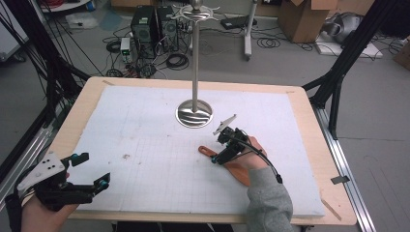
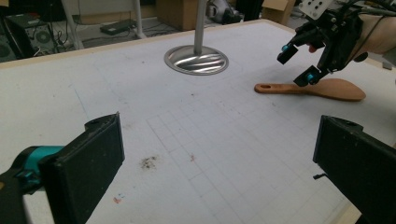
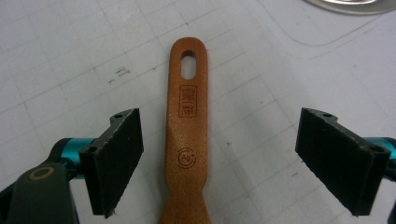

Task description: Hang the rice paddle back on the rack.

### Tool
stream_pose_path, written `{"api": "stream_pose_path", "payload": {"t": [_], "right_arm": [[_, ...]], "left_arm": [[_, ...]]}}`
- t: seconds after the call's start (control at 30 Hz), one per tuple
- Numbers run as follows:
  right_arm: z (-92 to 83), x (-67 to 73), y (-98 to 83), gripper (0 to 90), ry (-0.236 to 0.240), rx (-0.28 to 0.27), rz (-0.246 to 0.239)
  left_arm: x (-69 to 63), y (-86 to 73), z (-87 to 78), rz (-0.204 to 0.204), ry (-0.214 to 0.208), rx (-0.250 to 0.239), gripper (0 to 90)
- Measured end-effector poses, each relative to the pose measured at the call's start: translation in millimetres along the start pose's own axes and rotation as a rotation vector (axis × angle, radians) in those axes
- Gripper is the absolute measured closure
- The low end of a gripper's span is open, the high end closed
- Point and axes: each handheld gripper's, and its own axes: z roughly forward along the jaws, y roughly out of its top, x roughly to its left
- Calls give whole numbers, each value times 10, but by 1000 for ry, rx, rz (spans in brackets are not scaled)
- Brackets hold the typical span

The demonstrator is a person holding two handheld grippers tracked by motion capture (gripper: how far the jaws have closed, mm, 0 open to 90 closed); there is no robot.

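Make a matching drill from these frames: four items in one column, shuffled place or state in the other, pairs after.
Items
1. orange wooden spatula
2. silver metal stand with round base
3. left gripper
4. right gripper

Places or states
A. open, at the table's near left edge
B. upright at the middle far side of the white mat
C. open, jaws either side of the handle
D. flat on the mat, handle hole toward the stand

Pairs: 1-D, 2-B, 3-A, 4-C

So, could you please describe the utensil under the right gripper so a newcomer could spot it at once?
Start at the metal stand on the white table mat. Toward the near right lies a wooden spatula, flat, between the open right gripper jaws. It is the only orange-brown thing there, with a hanging slot.
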Motion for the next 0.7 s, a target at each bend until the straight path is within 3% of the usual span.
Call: {"api": "stream_pose_path", "payload": {"t": [0.27,0.43,0.7], "right_arm": [[74,35,46,157,1,51,-6],[90,65,63,257,9,78,-26],[137,100,75,332,19,123,-31]], "left_arm": [[2,-4,-35,1,5,-1,24],[3,-6,-31,1,6,-2,24],[1,-8,-24,-3,5,-2,24]]}}
